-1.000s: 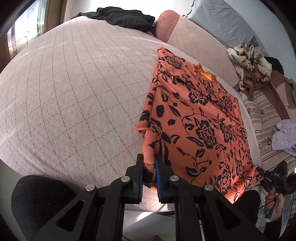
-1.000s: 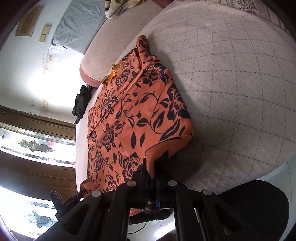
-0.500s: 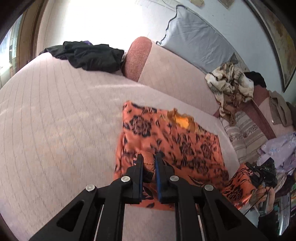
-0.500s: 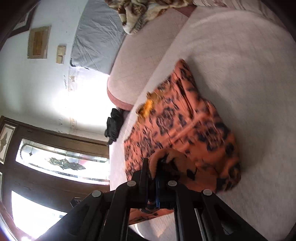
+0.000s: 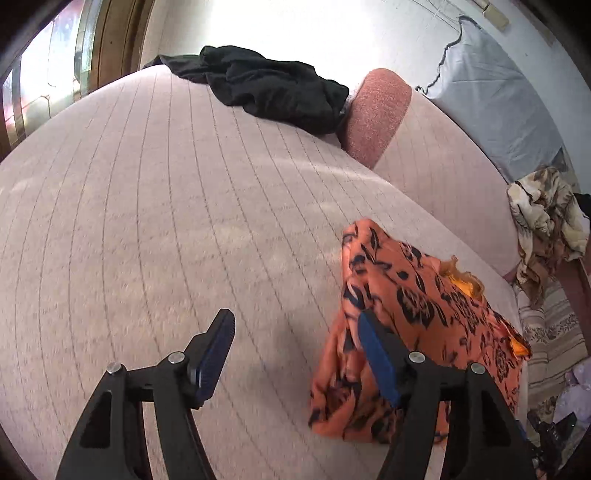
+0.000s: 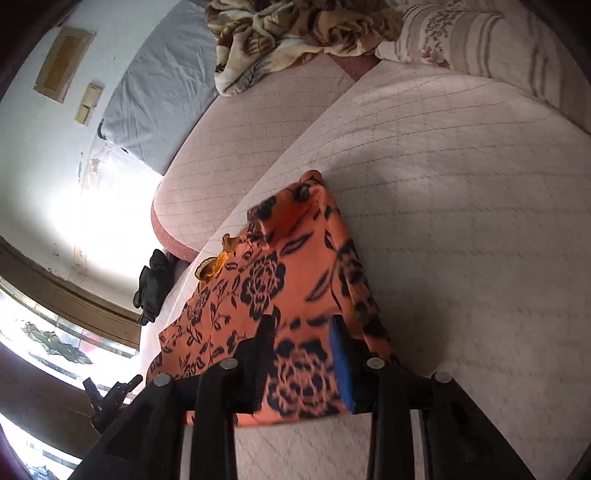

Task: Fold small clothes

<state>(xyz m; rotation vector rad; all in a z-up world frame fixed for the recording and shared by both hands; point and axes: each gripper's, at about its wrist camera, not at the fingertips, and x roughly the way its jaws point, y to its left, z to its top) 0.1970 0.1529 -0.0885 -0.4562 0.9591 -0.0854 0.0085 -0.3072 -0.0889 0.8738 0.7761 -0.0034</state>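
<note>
An orange garment with black flowers (image 5: 413, 325) lies folded over on the pink quilted bed (image 5: 166, 221). My left gripper (image 5: 295, 332) is open and empty just past the garment's left edge, its right finger over the cloth. In the right wrist view the same garment (image 6: 280, 280) lies under my right gripper (image 6: 303, 332), which is open with the cloth showing between its fingers and not pinched.
A black garment (image 5: 266, 88) lies at the far end of the bed by a pink bolster (image 5: 376, 114). A brown patterned blanket (image 6: 295, 33) is heaped on the headboard side. A striped pillow (image 6: 480, 40) lies at the right.
Both grippers carried the near edge of the garment forward over itself, then opened and let it go. The garment now lies folded and shorter.
</note>
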